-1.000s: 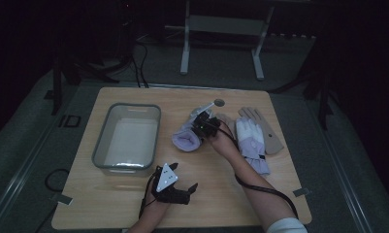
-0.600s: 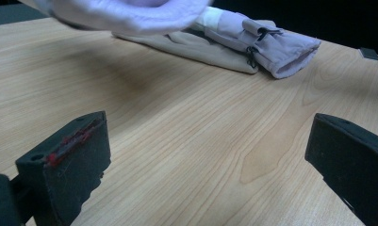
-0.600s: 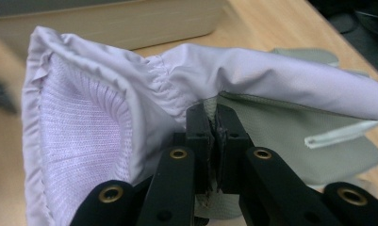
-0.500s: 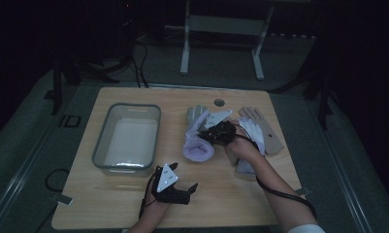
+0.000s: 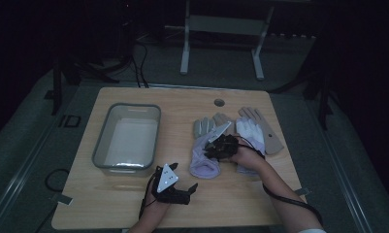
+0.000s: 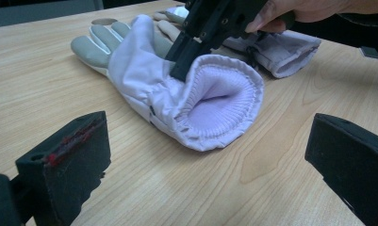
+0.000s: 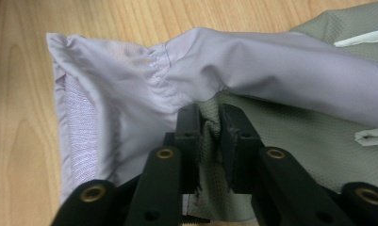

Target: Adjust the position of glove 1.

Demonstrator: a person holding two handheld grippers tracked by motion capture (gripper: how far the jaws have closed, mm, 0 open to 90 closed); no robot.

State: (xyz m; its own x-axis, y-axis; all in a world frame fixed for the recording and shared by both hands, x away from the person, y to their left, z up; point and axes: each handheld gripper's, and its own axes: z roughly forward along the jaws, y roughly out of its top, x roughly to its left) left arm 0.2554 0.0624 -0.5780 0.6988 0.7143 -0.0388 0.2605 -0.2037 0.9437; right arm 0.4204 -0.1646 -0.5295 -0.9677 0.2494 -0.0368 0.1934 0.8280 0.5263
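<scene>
Pale wooden worktop [image 5: 134, 204] in a dark room carries a soft, limp lilac glove [image 6: 177, 94] at centre-right beside a clear tub [image 5: 128, 137], its fabric pinched near the cuff by the right hand-held gripper [image 7: 209, 129], jaws just eased, while the left hand-held gripper [image 6: 201, 160] rests spread nearby.

white glove [image 5: 252, 133] half hidden by right hand [image 5: 245, 156]
</scene>
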